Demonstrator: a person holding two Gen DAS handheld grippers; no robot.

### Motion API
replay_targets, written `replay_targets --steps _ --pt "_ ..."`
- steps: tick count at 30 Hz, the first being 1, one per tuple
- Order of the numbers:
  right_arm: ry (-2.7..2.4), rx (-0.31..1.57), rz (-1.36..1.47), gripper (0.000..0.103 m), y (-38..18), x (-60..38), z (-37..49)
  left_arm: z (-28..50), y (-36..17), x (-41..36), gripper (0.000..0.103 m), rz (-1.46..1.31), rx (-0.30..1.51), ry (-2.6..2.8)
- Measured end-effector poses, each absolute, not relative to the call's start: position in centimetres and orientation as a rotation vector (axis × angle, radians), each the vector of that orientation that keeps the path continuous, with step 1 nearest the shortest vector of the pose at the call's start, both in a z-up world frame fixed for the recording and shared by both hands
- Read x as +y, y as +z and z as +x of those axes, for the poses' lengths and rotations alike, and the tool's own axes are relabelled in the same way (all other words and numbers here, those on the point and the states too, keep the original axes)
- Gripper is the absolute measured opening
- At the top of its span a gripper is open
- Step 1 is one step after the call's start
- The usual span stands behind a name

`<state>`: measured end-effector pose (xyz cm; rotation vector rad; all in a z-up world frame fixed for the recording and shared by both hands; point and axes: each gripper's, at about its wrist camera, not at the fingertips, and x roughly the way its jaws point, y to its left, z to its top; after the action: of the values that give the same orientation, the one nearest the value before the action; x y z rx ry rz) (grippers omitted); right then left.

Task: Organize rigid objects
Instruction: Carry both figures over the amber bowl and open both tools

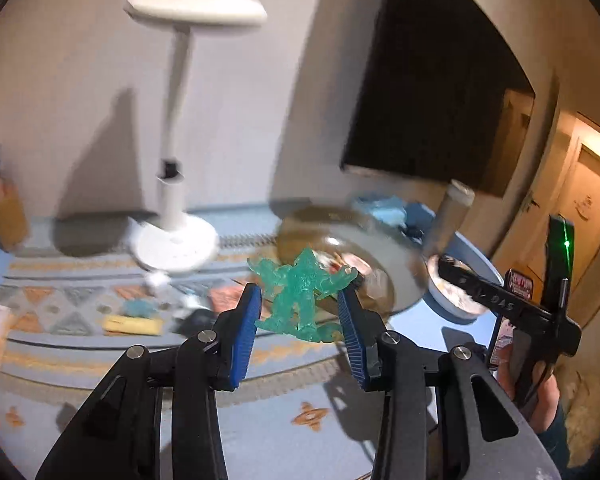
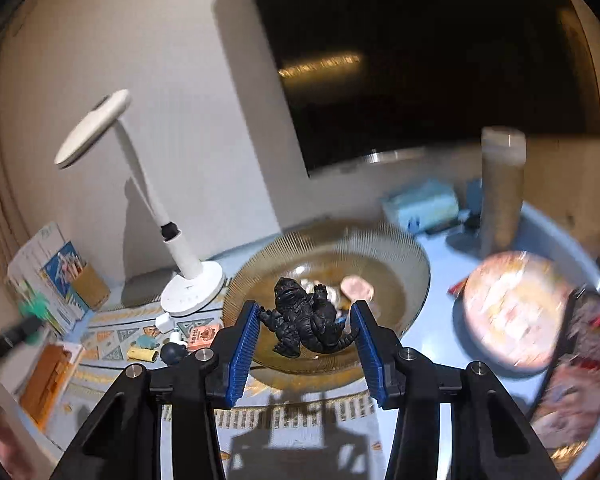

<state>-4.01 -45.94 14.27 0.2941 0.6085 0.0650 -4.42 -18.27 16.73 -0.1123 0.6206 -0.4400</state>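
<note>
A translucent green monster figure [image 1: 296, 280] hangs in the air between the blue pads [image 1: 246, 320] of my left gripper [image 1: 300, 294], which is shut on it. In the right wrist view a black monster figure [image 2: 304, 320] is clamped sideways in my right gripper [image 2: 306, 307], one pad on its arm and the other on its tail. It hangs over the near side of a ribbed amber glass bowl [image 2: 400, 256] that holds a pink piece [image 2: 356, 286] and other small items. The same bowl [image 1: 380, 256] lies blurred just behind the green figure.
A white desk lamp [image 2: 192, 288] stands left of the bowl. Small toys, a yellow piece [image 2: 142, 354] and an orange box [image 2: 204, 336] lie on the patterned mat. A cardboard tube [image 2: 500, 192], a blue box [image 2: 420, 204] and a round printed dish [image 2: 512, 312] crowd the right.
</note>
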Motion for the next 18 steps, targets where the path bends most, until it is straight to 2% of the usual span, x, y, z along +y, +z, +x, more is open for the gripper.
replay_targets --steps 7,14,15,16,17,18 --pt "0.05 0.719 0.316 0.046 10.5 -46.7 -1.1 1.1 10.5 -24.2 0.037 -0.175 0.747 -0.507" --pt "0.033 0.749 0.276 0.046 10.2 -47.0 0.8 4.1 9.5 -27.4 0.039 -0.21 0.745 -0.564" --pt "0.038 0.761 0.278 0.047 10.0 -47.1 1.2 4.6 8.9 -27.5 0.048 -0.227 0.761 -0.548" --pt "0.039 0.785 0.281 0.048 9.6 -47.1 1.8 5.0 8.3 -27.5 0.065 -0.245 0.772 -0.54" --pt "0.037 0.8 0.293 0.05 9.4 -47.3 2.0 5.3 7.6 -27.2 0.074 -0.266 0.789 -0.537" --pt "0.037 0.803 0.307 0.056 9.3 -47.4 2.0 5.4 7.1 -26.7 0.087 -0.283 0.803 -0.524"
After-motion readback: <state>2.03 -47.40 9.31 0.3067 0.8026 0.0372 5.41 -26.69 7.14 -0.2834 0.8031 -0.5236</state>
